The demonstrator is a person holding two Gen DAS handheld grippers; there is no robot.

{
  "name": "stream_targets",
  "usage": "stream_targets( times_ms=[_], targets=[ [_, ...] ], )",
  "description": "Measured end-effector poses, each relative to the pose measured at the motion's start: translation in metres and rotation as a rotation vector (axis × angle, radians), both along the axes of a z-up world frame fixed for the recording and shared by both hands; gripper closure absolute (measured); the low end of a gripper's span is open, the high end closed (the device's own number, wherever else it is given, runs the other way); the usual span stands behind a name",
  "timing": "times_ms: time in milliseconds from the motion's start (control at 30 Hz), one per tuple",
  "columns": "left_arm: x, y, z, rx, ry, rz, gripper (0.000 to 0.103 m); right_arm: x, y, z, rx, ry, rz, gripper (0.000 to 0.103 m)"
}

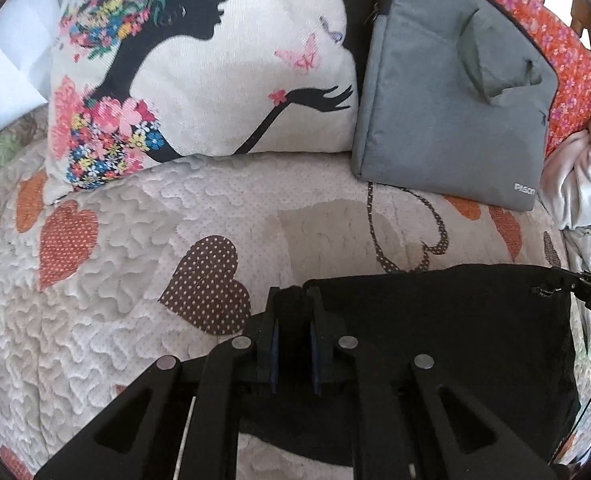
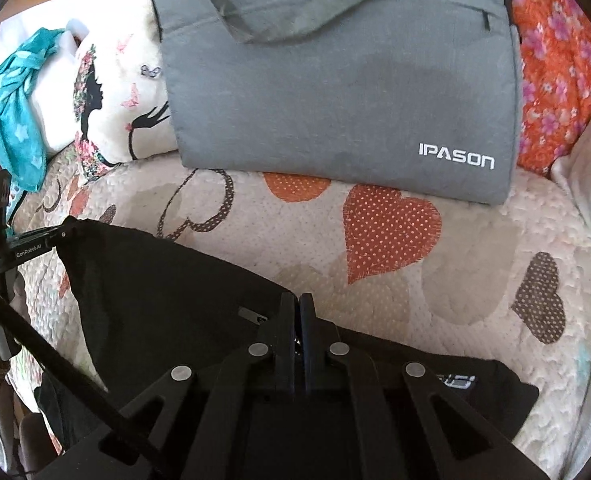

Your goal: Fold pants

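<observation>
Left wrist: left gripper [image 1: 294, 300] jaws clamped on a bunched corner of the black pants [image 1: 435, 320], stretched rightward above the quilt [image 1: 115, 280]; pillow [image 1: 199, 64] and bag [image 1: 447, 112] beyond.

Right wrist: right gripper [image 2: 298, 304] jaws clamped on the pants' [image 2: 155, 280] edge, raised over the quilt [image 2: 475, 280].

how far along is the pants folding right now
Done: both grippers have a hold. The left gripper is shut on one end of the black pants, the right gripper on the other, near a small logo. In hand: the edge stretches between them above the heart-patterned quilt. Left: no neat folded stack shows yet; the fabric still has to be carried over, laid flat and released.
</observation>
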State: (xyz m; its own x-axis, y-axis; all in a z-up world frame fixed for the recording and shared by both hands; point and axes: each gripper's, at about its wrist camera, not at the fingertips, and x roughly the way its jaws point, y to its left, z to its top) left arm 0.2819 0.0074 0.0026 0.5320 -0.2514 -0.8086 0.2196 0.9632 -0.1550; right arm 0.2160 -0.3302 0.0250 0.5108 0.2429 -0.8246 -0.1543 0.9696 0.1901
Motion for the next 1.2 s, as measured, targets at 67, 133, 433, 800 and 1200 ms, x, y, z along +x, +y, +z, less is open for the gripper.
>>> stream_targets(
  times_ms=[67,133,433,800,1200],
  targets=[
    [-0.011,0.008,0.005,-0.015,-0.010,0.003,0.092,-0.010,0.002,0.006,0.000,-0.014,-0.004,0.100],
    [-0.030,0.020,0.018,-0.032,-0.022,0.003,0.092,-0.022,0.003,0.012,0.001,-0.027,-0.006,0.100],
    [-0.094,0.041,0.038,-0.081,-0.078,0.006,0.092,-0.083,0.013,0.026,0.034,-0.061,-0.012,0.100],
    [-0.174,0.059,0.037,-0.108,-0.119,0.024,0.092,-0.160,0.025,0.016,0.090,-0.057,-0.029,0.100],
    [-0.246,0.075,0.014,-0.148,-0.084,0.052,0.090,-0.239,0.031,-0.003,0.129,-0.011,-0.025,0.100]
  ],
)
